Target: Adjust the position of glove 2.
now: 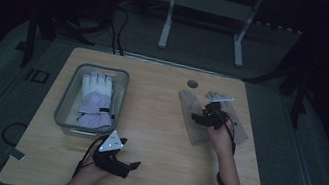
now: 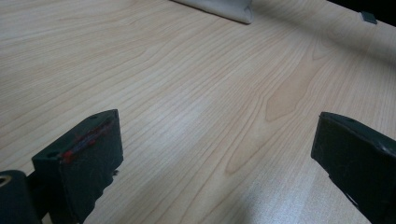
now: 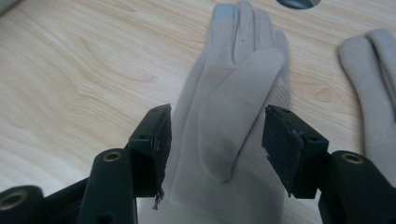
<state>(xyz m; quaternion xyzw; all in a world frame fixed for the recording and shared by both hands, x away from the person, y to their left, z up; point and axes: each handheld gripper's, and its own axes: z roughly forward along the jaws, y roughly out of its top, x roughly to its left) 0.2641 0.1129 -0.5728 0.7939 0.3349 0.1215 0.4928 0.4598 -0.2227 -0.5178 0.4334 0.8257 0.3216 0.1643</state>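
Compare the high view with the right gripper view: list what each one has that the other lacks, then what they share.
High view alone: a grey bin holding white gloves, the left hand-held gripper near the table's front edge, both forearms, and the dark floor beyond.

Right gripper view alone: a grey fingertip patch on the beige glove, and that glove lying between its open jaws, the pads apart from it.

Both: the wooden table, the right hand-held gripper over the beige glove, a second beige glove beside it, and the round hole.

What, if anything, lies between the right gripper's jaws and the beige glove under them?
Nothing visible. The right gripper hovers open over the beige glove, jaws either side of its palm, with no object between them and the fabric.
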